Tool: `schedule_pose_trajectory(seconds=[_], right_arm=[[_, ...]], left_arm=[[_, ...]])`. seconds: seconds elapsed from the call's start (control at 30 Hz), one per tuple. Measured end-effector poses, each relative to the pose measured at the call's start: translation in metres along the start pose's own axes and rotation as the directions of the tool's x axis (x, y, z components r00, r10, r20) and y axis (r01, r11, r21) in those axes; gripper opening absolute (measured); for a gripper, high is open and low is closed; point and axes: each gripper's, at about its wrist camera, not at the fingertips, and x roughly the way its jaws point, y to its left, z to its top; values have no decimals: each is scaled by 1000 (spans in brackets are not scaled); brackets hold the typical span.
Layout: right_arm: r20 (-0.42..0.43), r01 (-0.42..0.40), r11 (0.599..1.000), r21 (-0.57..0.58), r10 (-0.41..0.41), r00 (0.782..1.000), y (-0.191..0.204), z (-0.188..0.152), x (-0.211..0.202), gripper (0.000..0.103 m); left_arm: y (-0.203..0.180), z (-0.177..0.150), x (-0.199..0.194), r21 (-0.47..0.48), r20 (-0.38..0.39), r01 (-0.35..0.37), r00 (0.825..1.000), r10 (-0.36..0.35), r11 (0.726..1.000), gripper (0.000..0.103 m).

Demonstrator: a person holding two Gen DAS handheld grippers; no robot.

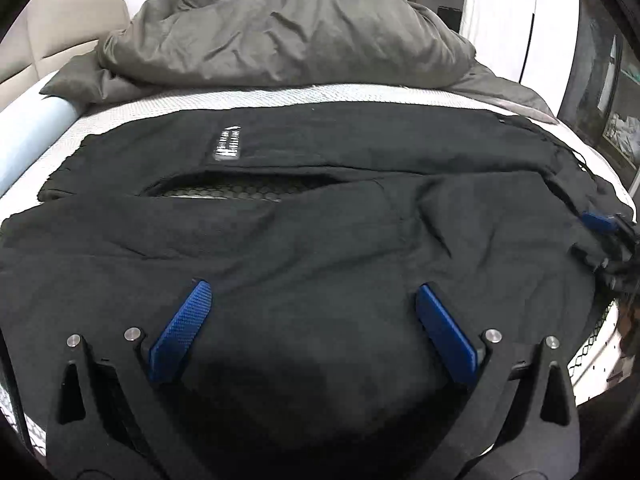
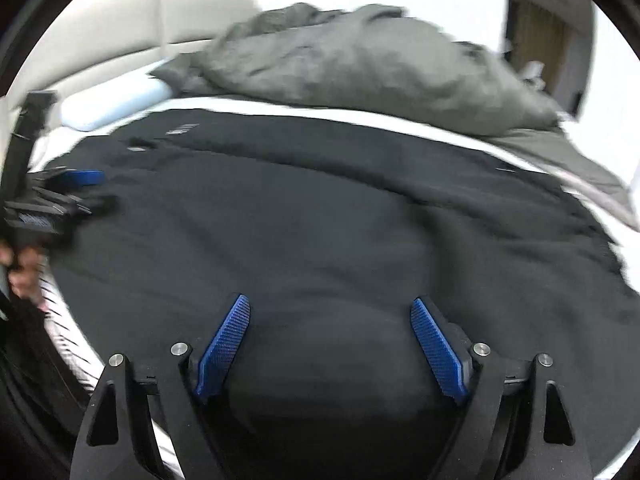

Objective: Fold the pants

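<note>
**Black pants spread flat on the bed, both grippers open above them**

In the left wrist view, the black soft cloth pants (image 1: 320, 240) are seen laid wide across the white mattress (image 1: 280, 94). A white printed label (image 1: 228, 144) is shown on the far part of the pants. A gap between two layers of cloth is seen near the middle, and a dark net pattern is shown inside it. The far edge of the pants is laid just short of the crumpled grey blanket (image 1: 280, 32), with a thin strip of mattress left bare between them. The left gripper (image 1: 312, 292) is held over the near part of the pants with its blue fingers (image 1: 180, 336) spread wide and nothing between them. At the right edge, the right gripper (image 1: 604, 226) is seen by the side edge of the pants. A pale blue rolled pillow (image 1: 32, 140) is seen at the far left.

In the right wrist view, which is blurred, the pants (image 2: 340, 232) are seen filling most of the bed. The right gripper (image 2: 330, 308) is held over the near cloth, spread wide and holding nothing. The left gripper (image 2: 72, 184) is seen at the left edge. The blanket (image 2: 380, 72) is piled beyond the far edge.
</note>
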Motion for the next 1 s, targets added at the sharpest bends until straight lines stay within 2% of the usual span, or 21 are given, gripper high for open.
schedule_pose_trajectory(seconds=[0.07, 0.1, 0.17, 0.2, 0.23, 0.27, 0.33, 0.37, 0.4, 0.47, 0.53, 0.6, 0.67, 0.7, 0.77, 0.83, 0.93, 1.0], right_arm=[[-17, 108, 994, 28, -107, 994, -39, -12, -11, 85], [-45, 178, 982, 67, -176, 983, -66, -21, -16, 85], [-76, 288, 938, 191, -278, 958, -121, -42, -32, 86], [-84, 316, 920, 233, -304, 949, -136, -49, -38, 86], [-92, 320, 907, 275, -307, 947, -151, -54, -43, 86], [-94, 286, 911, 297, -271, 958, -158, -56, -45, 86], [-99, 323, 914, 246, -307, 946, -149, -50, -46, 87], [-103, 349, 913, 211, -334, 937, -141, -43, -46, 87], [-95, 330, 922, 202, -317, 944, -135, -36, -46, 88], [-49, 204, 958, 200, -198, 979, -116, -18, -47, 89], [-35, 129, 975, 179, -124, 992, -98, 3, -39, 89], [-30, 37, 989, 144, -33, 999, -73, 26, -22, 89], [-42, -18, 996, 86, 21, 999, -47, 42, -5, 89], [-47, -20, 998, 56, 23, 999, -38, 45, 2, 89], [-76, -6, 1000, 1, 6, 997, -24, 48, 16, 89], [-118, 17, 1000, 24, -14, 993, -31, 48, 31, 89], [-145, 156, 985, 81, -143, 979, -71, 33, 34, 90], [-150, 202, 962, 184, -176, 973, -110, 20, 19, 90]], left_arm=[[7, -1, 2, 10, -3, -47, 999, 47, 999, 102], [9, -1, 4, 9, -6, -61, 998, 61, 998, 102], [12, 1, 4, 2, -11, -69, 998, 70, 998, 102], [11, 1, 4, 2, -13, -77, 997, 77, 997, 102], [17, 5, 4, 5, -18, -83, 996, 83, 997, 102], [18, 4, 2, 7, -18, -88, 996, 88, 996, 102], [19, 4, -6, -12, -13, -80, 997, 80, 997, 102], [17, 5, -10, -25, -7, -47, 999, 47, 999, 102], [15, 8, -15, -40, 7, 12, 1000, -12, 999, 102], [7, 18, -19, -54, 21, 91, 996, -90, 994, 102], [-9, 30, -14, -20, -8, 125, 992, -125, 992, 102], [-26, 38, -2, 48, -50, 101, 994, -99, 994, 102], [-36, 40, 14, 109, -91, 28, 996, -18, 994, 102], [-36, 38, 23, 120, -120, -5, 993, 19, 993, 102], [-27, 34, 32, 87, -132, 10, 991, 1, 996, 102], [-18, 33, 31, 58, -127, 10, 992, -3, 998, 103], [-1, 33, 26, 40, -102, -22, 994, 26, 999, 103], [15, 31, 25, 9, -95, -52, 994, 53, 999, 103]])
